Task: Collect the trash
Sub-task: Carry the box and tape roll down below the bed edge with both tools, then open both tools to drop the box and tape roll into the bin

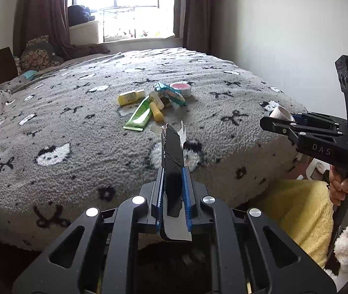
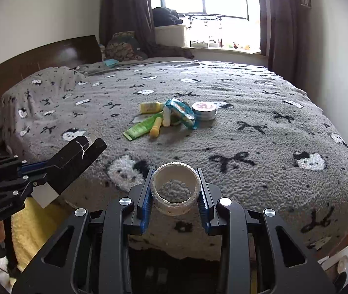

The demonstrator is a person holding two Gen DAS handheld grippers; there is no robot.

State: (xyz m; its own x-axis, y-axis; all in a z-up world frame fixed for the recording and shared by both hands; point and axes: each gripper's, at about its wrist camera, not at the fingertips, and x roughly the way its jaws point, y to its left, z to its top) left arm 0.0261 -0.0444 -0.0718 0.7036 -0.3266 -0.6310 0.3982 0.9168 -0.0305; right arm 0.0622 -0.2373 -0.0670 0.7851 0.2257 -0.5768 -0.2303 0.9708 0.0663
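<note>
My left gripper (image 1: 174, 171) is clamped flat on a torn black cardboard box (image 1: 172, 156), squashed thin between the pads; it is light and stiff only along its folds, and the ragged white edge at the far end looks ready to tear further, so I judge the grip near the middle of the panel is the right one. My right gripper (image 2: 175, 191) is closed on an empty tape roll core (image 2: 175, 186), its jaws pressing the ring from either side with the hollow facing the camera; the cardboard ring is light and a little springy, and a hard squeeze would probably oval it, so a hold across its width suits it

Both pieces hang over the near edge of the grey fleece bedspread (image 2: 272, 171). Further out, near the middle of the bed, lies the remaining heap: a green tube (image 2: 143, 127), a yellow bottle (image 2: 150, 107), a crinkly blue wrapper (image 2: 182, 112) and a round tin (image 2: 204, 110), touching one another. The wrapper will be slippery and limp, best pinched at a fold
</note>
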